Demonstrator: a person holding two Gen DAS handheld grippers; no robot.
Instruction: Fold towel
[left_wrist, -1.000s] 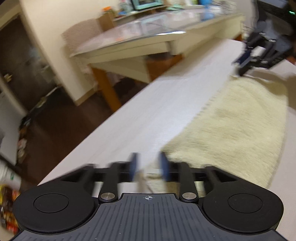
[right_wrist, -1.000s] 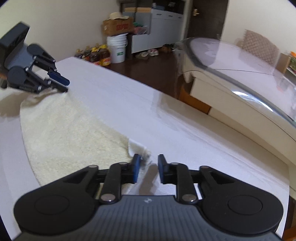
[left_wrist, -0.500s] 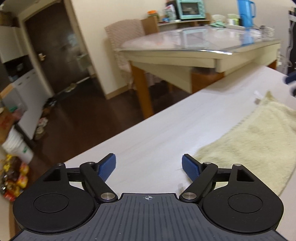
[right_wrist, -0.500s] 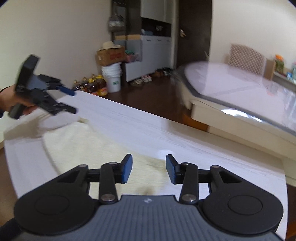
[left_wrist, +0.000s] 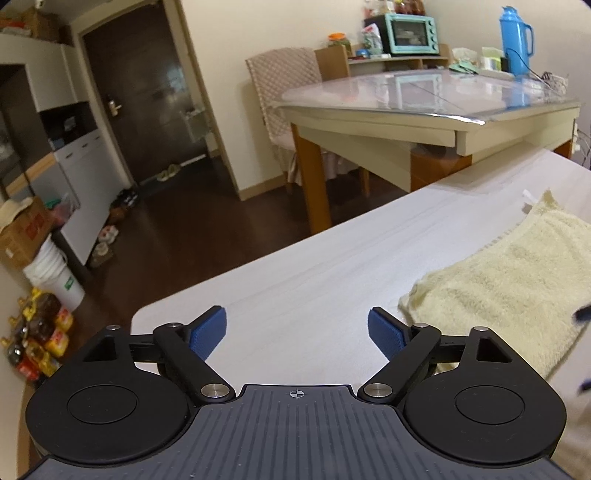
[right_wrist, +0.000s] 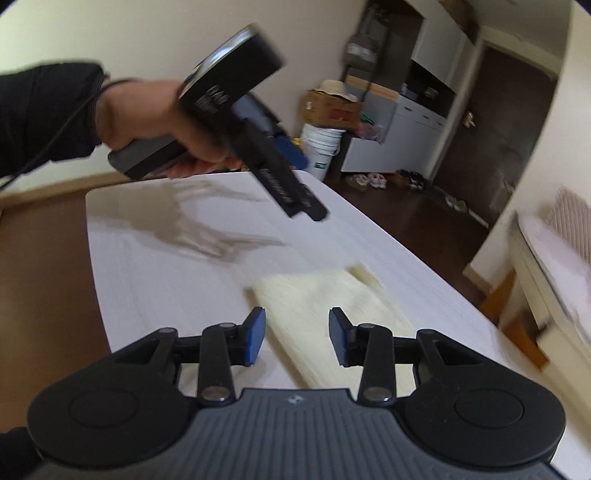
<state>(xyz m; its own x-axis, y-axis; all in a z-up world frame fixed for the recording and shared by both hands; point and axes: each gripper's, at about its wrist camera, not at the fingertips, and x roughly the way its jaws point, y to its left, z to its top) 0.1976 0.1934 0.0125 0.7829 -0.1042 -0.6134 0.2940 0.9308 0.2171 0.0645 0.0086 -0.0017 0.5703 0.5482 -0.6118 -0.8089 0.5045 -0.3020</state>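
A pale yellow towel (left_wrist: 498, 288) lies flat on the white table (left_wrist: 314, 280), to the right of my left gripper (left_wrist: 297, 334). That gripper's jaws are wide apart and still opening, with only bare tabletop between them. In the right wrist view the towel (right_wrist: 325, 306) stretches away under my right gripper (right_wrist: 296, 338). Its jaws stand partly apart and are closing, and the pads (right_wrist: 255, 334) hang above the cloth without pressing on it. A hand (right_wrist: 159, 122) holds the left gripper (right_wrist: 303, 181) in the air above the table's far end.
The table's rounded corner (left_wrist: 147, 314) and front edge drop to a dark wooden floor. Beyond stand a glass-topped dining table (left_wrist: 424, 99) with a chair (left_wrist: 284, 85) and a blue jug (left_wrist: 515, 38). A white bucket (right_wrist: 321, 147), boxes and bottles (left_wrist: 37, 343) line the wall.
Both grippers were shut on towel corners one second ago; both have let go and lifted away. The left one opened wide, the right swung across over the towel toward the left gripper.
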